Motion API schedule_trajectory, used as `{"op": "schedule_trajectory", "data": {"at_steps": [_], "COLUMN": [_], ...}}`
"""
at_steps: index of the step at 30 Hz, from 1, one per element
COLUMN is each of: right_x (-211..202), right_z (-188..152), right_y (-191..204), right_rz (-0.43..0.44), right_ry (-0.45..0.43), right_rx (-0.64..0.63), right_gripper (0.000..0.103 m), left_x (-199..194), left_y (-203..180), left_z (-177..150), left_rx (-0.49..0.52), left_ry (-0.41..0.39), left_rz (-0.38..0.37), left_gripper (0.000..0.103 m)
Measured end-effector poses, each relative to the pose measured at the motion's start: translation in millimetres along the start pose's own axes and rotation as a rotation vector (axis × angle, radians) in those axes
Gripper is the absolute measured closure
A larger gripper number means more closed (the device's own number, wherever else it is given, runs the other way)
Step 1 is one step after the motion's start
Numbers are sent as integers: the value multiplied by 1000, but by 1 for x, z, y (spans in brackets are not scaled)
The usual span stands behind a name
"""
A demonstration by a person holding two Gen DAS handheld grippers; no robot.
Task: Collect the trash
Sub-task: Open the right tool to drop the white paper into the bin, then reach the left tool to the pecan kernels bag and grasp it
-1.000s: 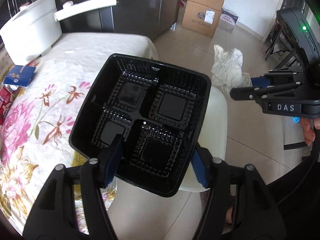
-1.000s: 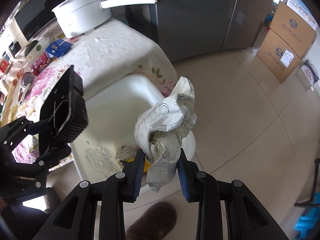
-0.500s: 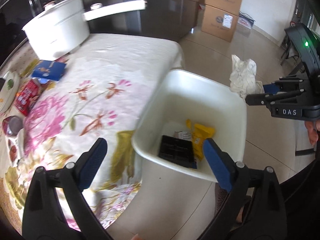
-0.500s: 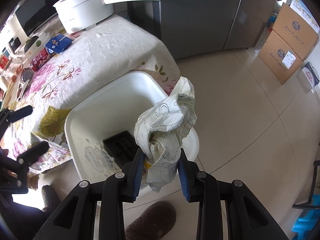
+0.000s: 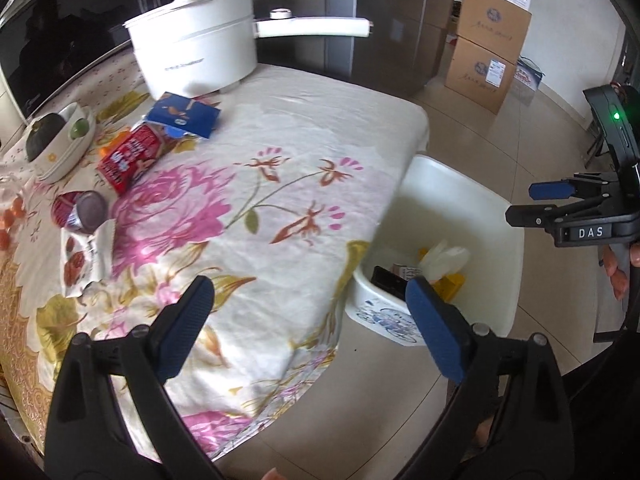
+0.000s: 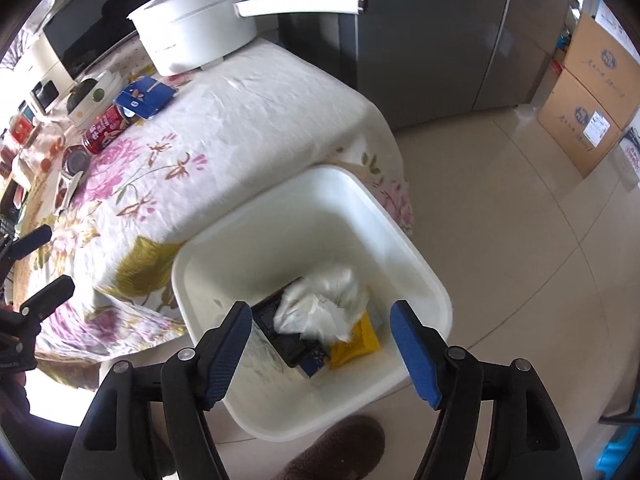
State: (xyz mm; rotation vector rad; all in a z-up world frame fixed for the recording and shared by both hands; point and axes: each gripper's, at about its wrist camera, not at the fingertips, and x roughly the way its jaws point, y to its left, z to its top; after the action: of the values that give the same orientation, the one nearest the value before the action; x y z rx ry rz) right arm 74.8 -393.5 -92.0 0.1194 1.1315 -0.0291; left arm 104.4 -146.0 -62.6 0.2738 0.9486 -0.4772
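Note:
A white bin (image 6: 416, 264) stands on the floor by the table's corner; it also shows in the left wrist view (image 5: 508, 248). In it lie a black plastic tray (image 6: 280, 336), a crumpled white paper (image 6: 324, 300) and a yellow wrapper (image 6: 356, 344). My right gripper (image 6: 320, 344) is open and empty above the bin. My left gripper (image 5: 316, 320) is open and empty over the table's edge. On the floral tablecloth (image 5: 280, 184) lie a red can (image 5: 132, 156), a blue packet (image 5: 184, 114) and a purple cup (image 5: 80, 212).
A white pot with a long handle (image 5: 200, 56) stands at the table's back. A dish with dark fruit (image 5: 60, 140) sits at the left. Cardboard boxes (image 5: 488, 52) stand on the tiled floor by a grey fridge (image 6: 432, 32). A brown slipper (image 6: 336, 452) lies near the bin.
My left gripper opened and dropped the black tray into the bin, then moved left over the table. My right gripper opened and the crumpled paper fell into the bin.

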Motion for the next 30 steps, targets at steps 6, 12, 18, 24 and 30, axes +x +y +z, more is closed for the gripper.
{"op": "schedule_trajectory", "data": {"at_steps": [6,12,18,24,30], "right_x": [4,4,3,7,15], "right_z": [6,16,27,41,57], "right_y": [17,39,69,99,131], "right_rz": [1,14,33,59,88], "right_ry": [3,-8,-24,-32,-33], "right_rx": [-19,-45,-85,-102,-136], "right_gripper": [29,29,26,25,25], "left_x": [-11,-19,-31,-29,-14], "left_y": [28,59,105,162,211], "left_z": [-3,-6,-10,-21,-29], "left_rx": [-52,-117,-215,-321,-450], "left_ry": [-9,-15,-24,0,4], "left_rz": [26,53,98,168,214], "left_gripper": [6,4,1,1,1]}}
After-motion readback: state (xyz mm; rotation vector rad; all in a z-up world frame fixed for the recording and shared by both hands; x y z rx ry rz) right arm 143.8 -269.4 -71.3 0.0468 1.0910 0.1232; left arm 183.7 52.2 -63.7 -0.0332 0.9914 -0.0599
